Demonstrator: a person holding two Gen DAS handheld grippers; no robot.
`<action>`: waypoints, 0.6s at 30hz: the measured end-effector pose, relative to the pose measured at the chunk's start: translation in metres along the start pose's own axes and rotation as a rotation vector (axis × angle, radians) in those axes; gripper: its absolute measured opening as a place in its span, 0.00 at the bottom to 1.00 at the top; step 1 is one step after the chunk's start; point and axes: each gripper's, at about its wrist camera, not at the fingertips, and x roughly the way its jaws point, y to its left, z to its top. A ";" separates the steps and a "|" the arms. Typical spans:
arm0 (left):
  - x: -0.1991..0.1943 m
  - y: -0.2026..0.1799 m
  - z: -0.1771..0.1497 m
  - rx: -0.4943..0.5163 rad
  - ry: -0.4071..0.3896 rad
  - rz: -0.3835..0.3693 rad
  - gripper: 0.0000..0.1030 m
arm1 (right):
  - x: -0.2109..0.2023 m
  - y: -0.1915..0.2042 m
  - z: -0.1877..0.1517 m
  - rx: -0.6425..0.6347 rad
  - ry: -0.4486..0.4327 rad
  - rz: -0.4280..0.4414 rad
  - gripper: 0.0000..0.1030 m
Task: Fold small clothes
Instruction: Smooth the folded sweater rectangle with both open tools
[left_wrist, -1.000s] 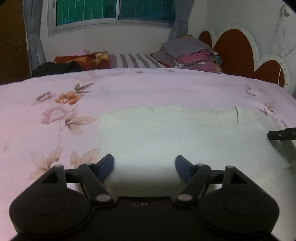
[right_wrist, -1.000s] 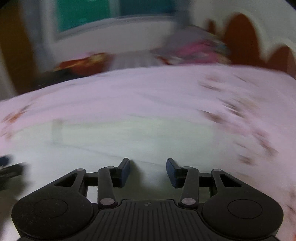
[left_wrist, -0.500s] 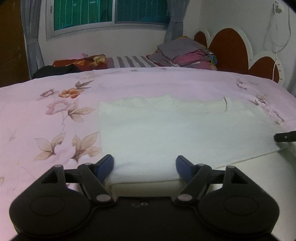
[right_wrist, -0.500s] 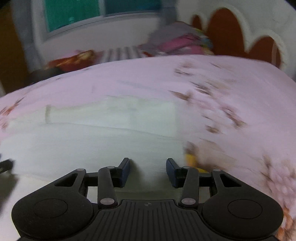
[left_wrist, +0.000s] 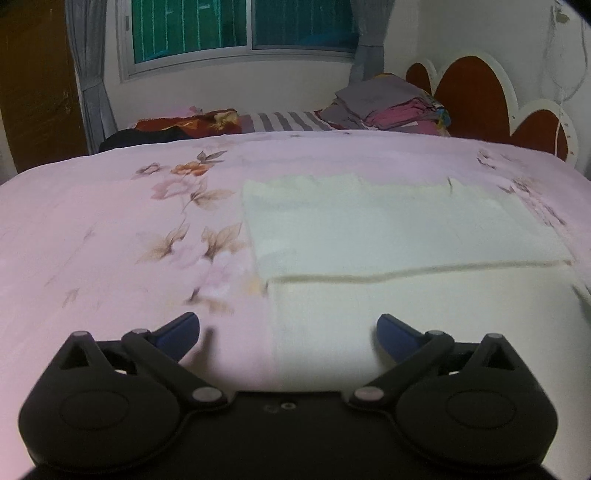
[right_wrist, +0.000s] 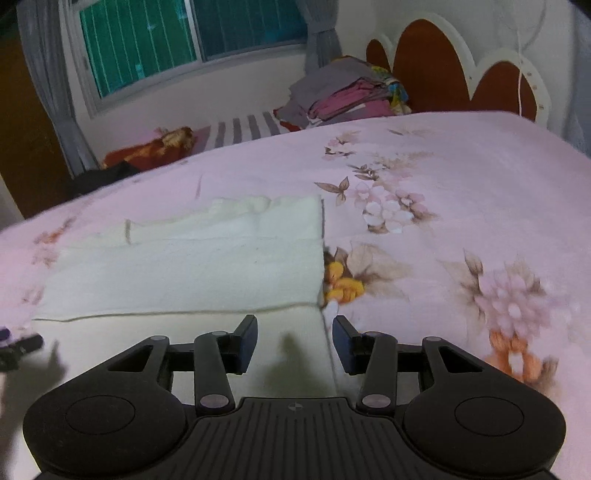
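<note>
- The cream garment (left_wrist: 388, 236), a soft pale cloth, lies flat on the pink floral bedspread (left_wrist: 110, 229) in the middle of the bed; it is folded over on itself, the upper layer ending in a straight edge that runs across the lower layer.
- Its far edge is wavy and slightly rumpled, with a small dark mark near the far corner; its side edges are straight.
- In the right wrist view the same garment (right_wrist: 192, 269) ends in a clean vertical edge beside an orange-and-yellow flower print.
- The left gripper (left_wrist: 288, 330) points down at the near left corner of the garment; its blue fingers (left_wrist: 177, 332) are spread wide and still opening, with cloth below them but nothing pinched.
- The right gripper (right_wrist: 294, 341) is tilted down over the near right edge of the garment; its fingers (right_wrist: 246, 343) stand partly apart, released, grasping nothing.
- At the left border of the right wrist view a dark tip of the other gripper shows, blurred.
- At the far end of the bed sit a stack of folded clothes (left_wrist: 391, 107), a striped pillow (left_wrist: 288, 121) and a scalloped red headboard (left_wrist: 472, 99).
</note>
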 end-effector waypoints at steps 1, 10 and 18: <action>-0.006 -0.001 -0.005 0.005 0.001 -0.002 0.95 | -0.006 -0.001 -0.004 0.006 -0.001 0.013 0.44; -0.075 -0.011 -0.057 0.002 0.020 0.010 0.84 | -0.060 -0.020 -0.055 0.004 0.029 0.076 0.44; -0.138 -0.010 -0.119 -0.033 0.047 0.015 0.80 | -0.128 -0.053 -0.116 0.033 0.032 0.073 0.64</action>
